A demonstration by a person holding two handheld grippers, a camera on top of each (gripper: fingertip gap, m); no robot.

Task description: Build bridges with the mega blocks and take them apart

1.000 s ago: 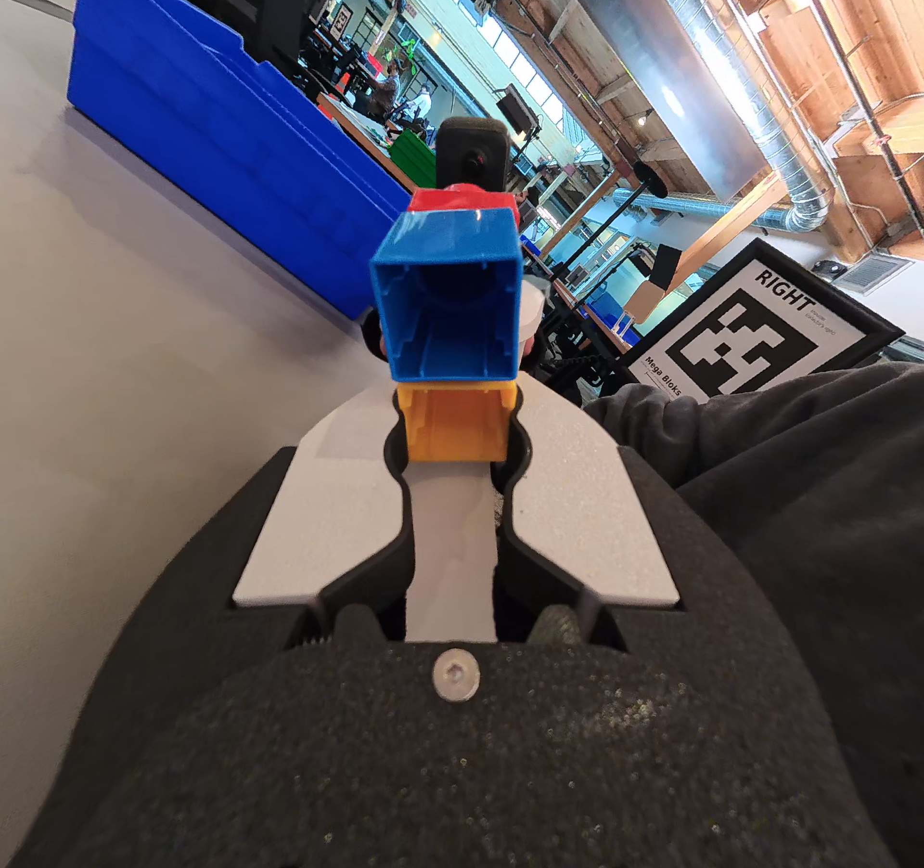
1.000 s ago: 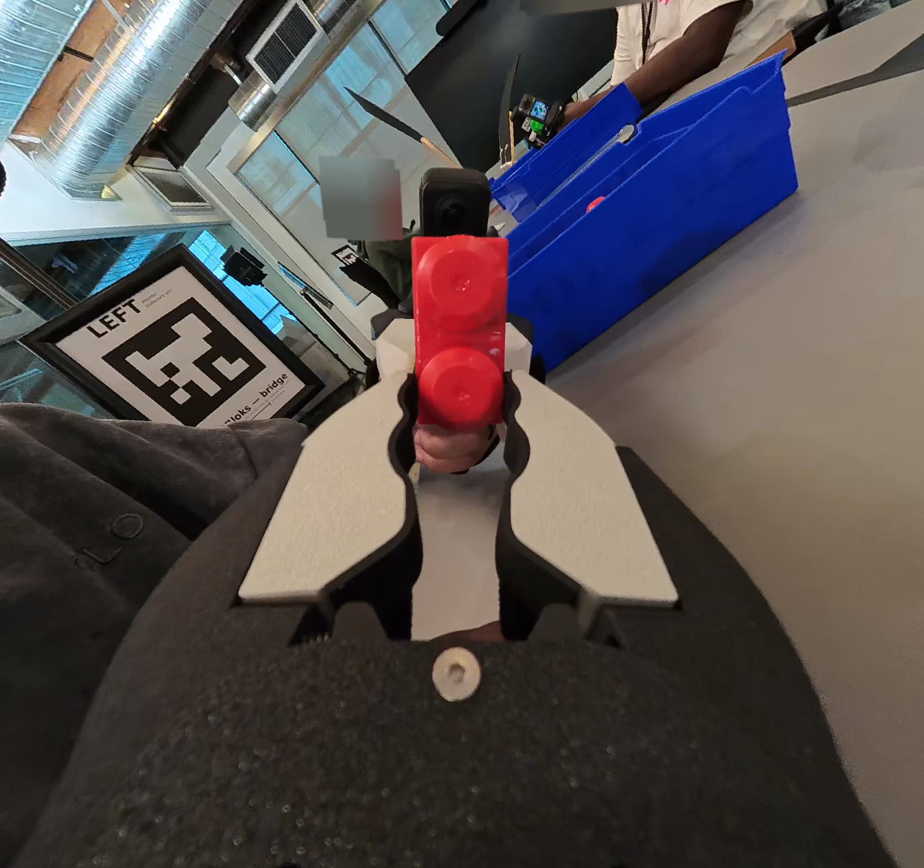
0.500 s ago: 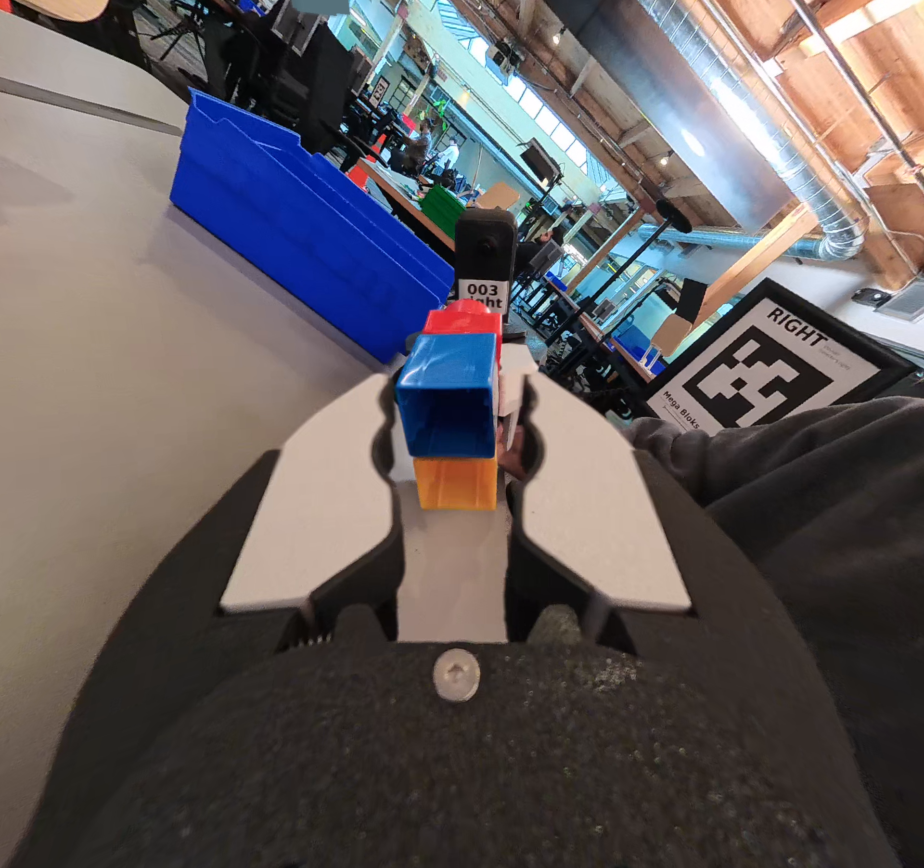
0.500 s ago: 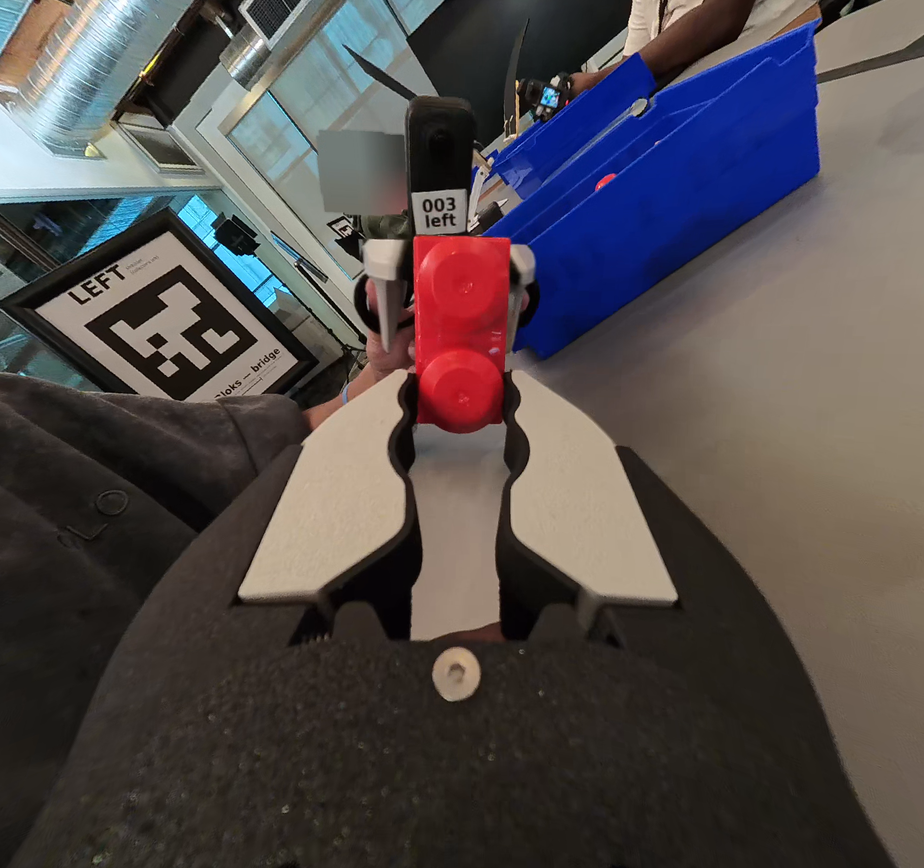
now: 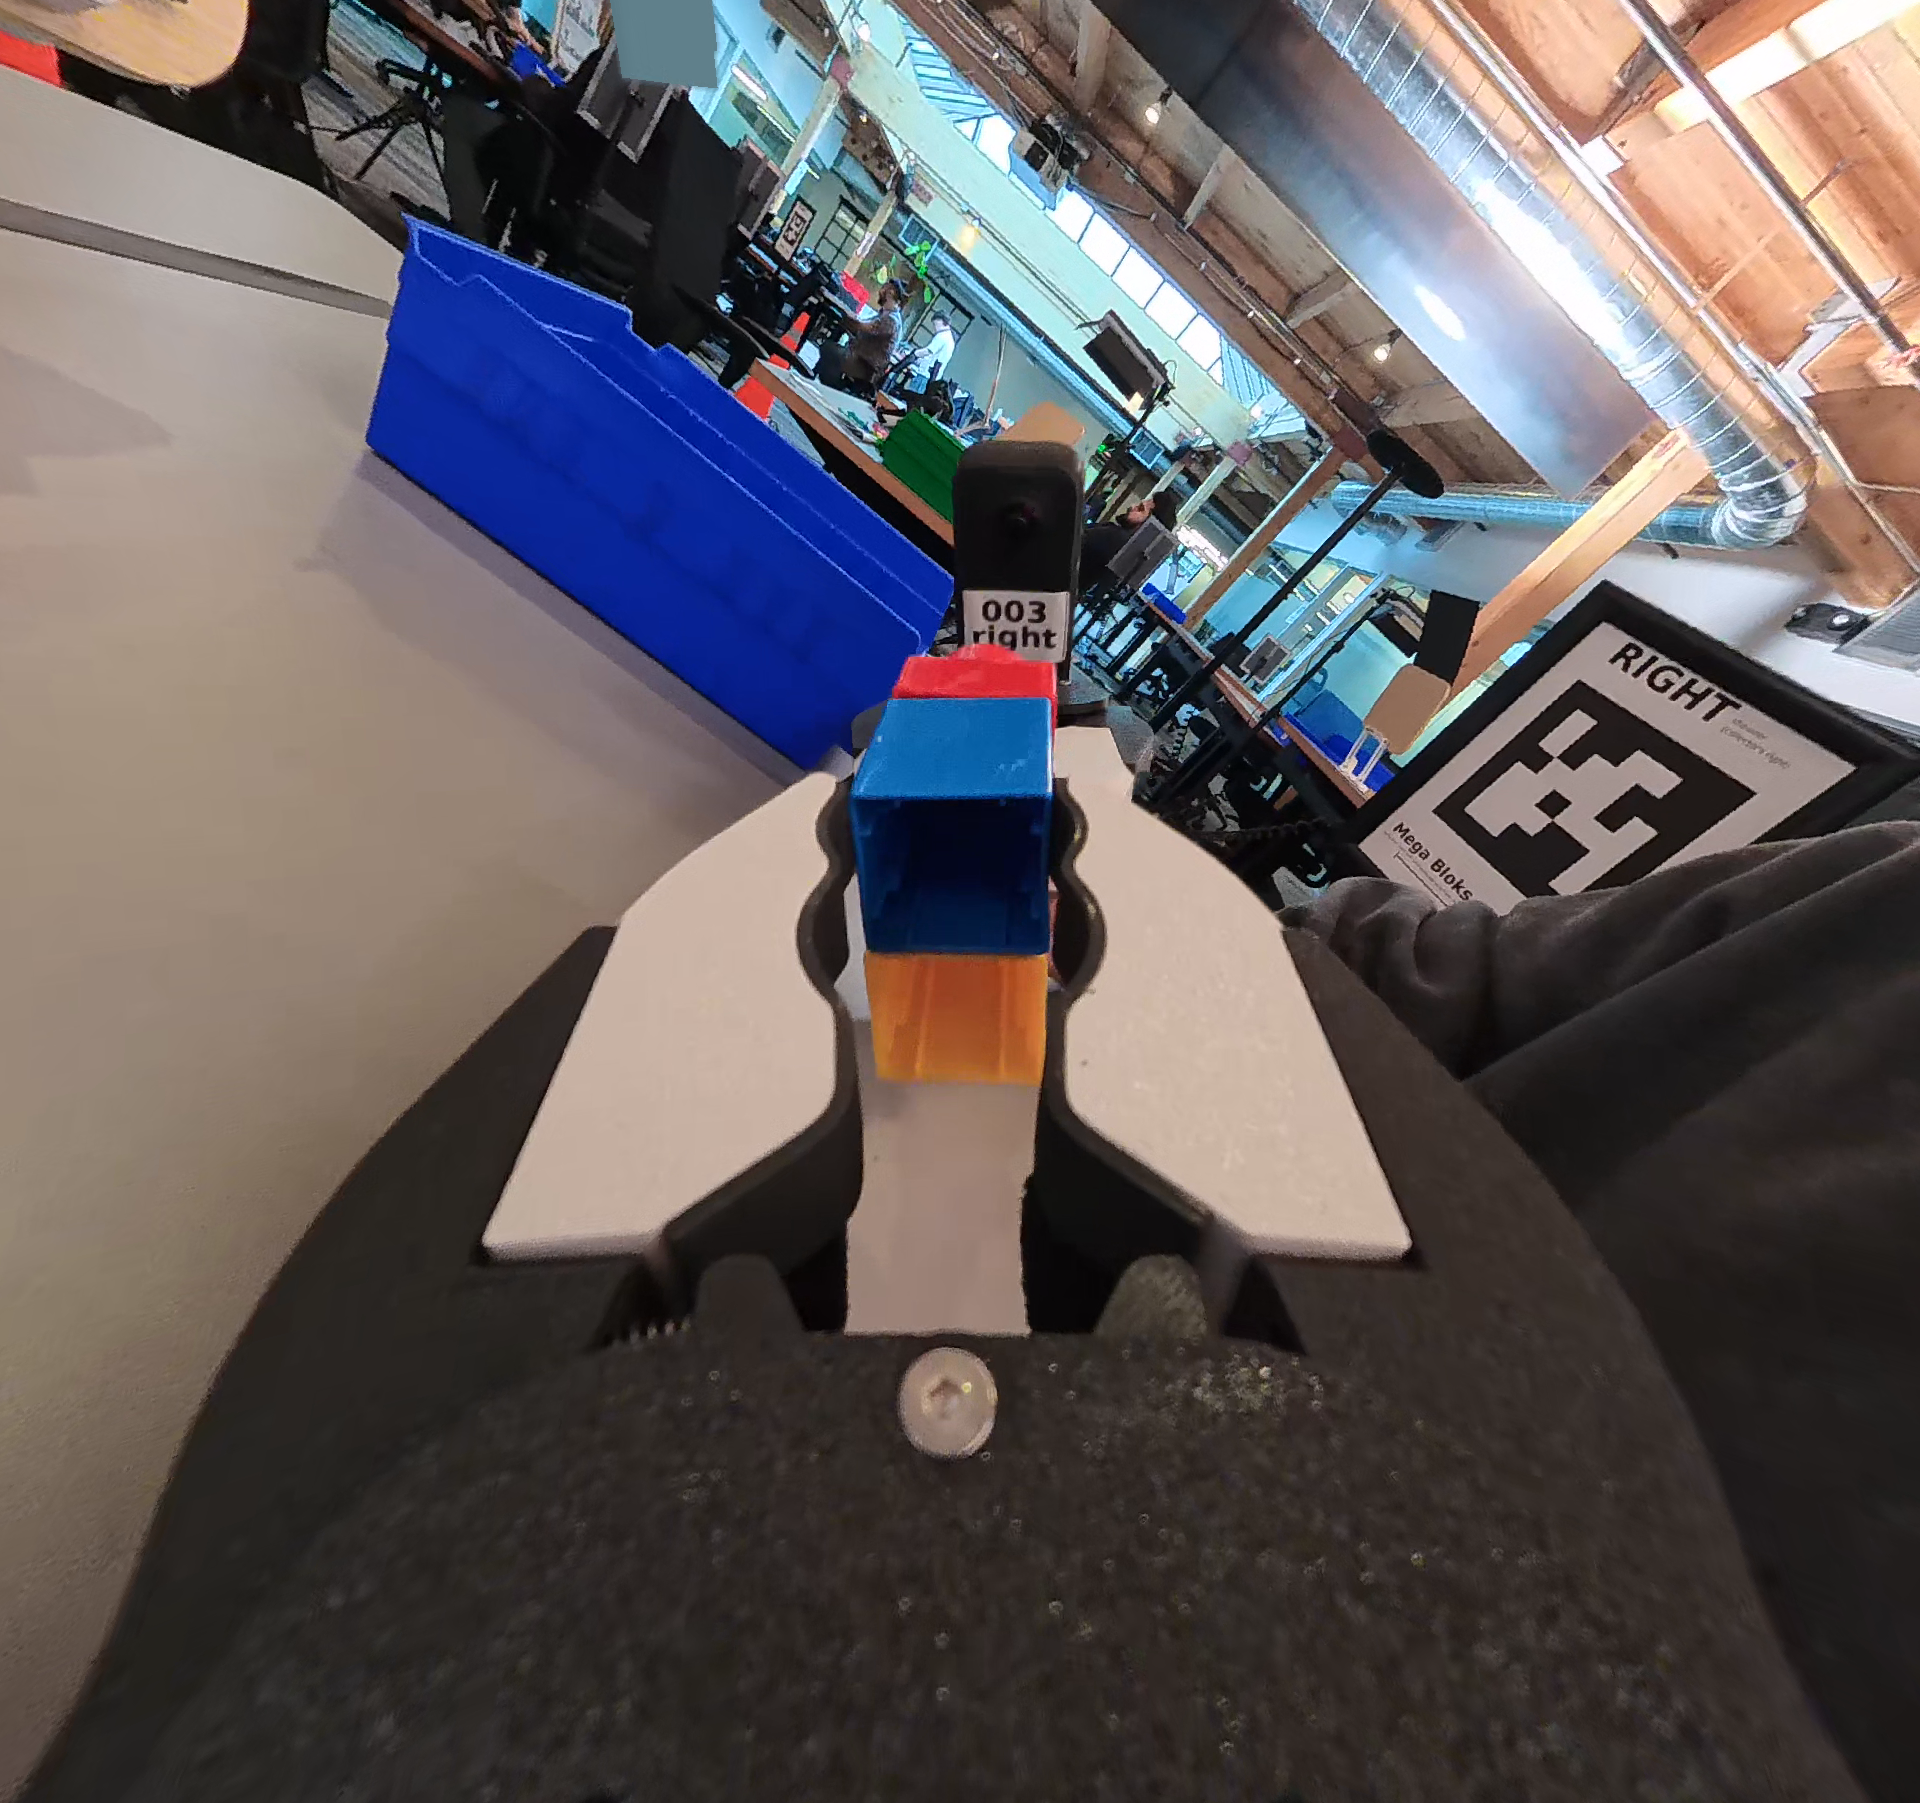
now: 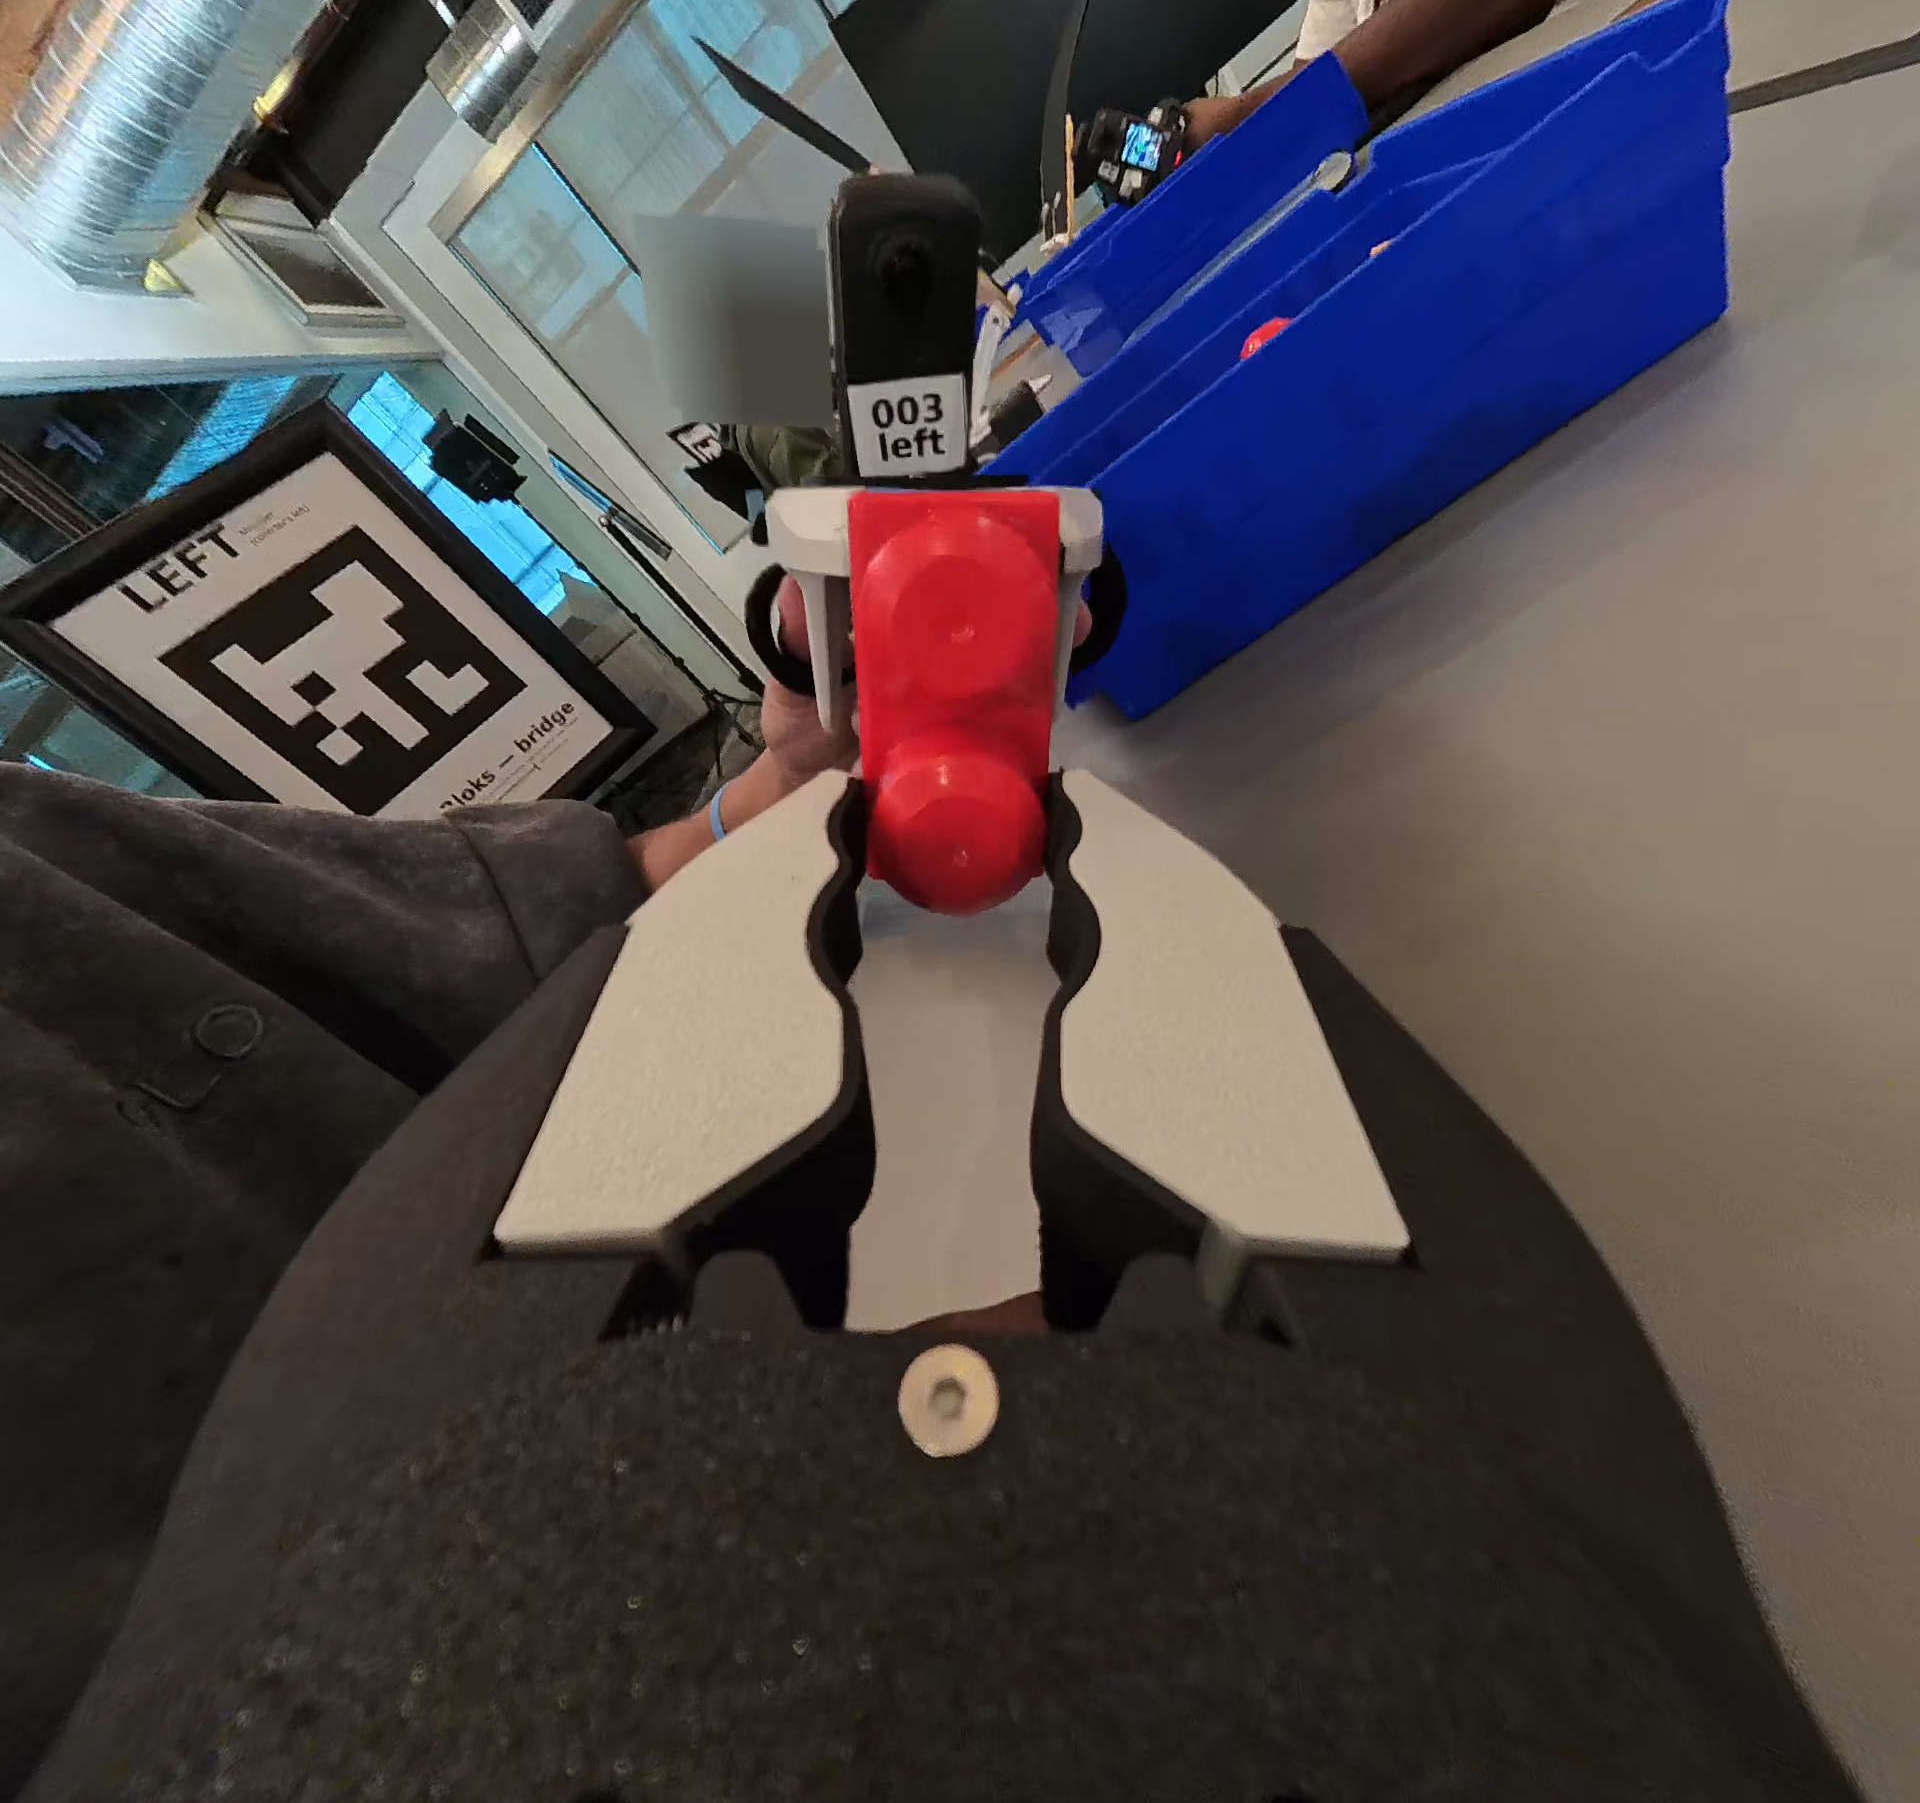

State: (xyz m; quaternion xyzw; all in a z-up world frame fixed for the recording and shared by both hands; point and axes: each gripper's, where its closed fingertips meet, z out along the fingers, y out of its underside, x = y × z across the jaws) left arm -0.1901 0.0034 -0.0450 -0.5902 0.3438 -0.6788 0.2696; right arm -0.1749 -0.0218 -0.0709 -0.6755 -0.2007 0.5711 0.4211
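Left gripper pinching blue block, orange block beneath; right gripper clamped on red block, opposite end.

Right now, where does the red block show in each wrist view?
Left wrist view: red block just above centre, behind the blue block.
Right wrist view: red block at centre, studs toward the camera.
Shared landmark: blue bin.

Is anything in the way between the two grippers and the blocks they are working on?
Nothing visible. The left gripper is already shut on the blue block and orange block, and the right gripper is shut on the red block at the far end.
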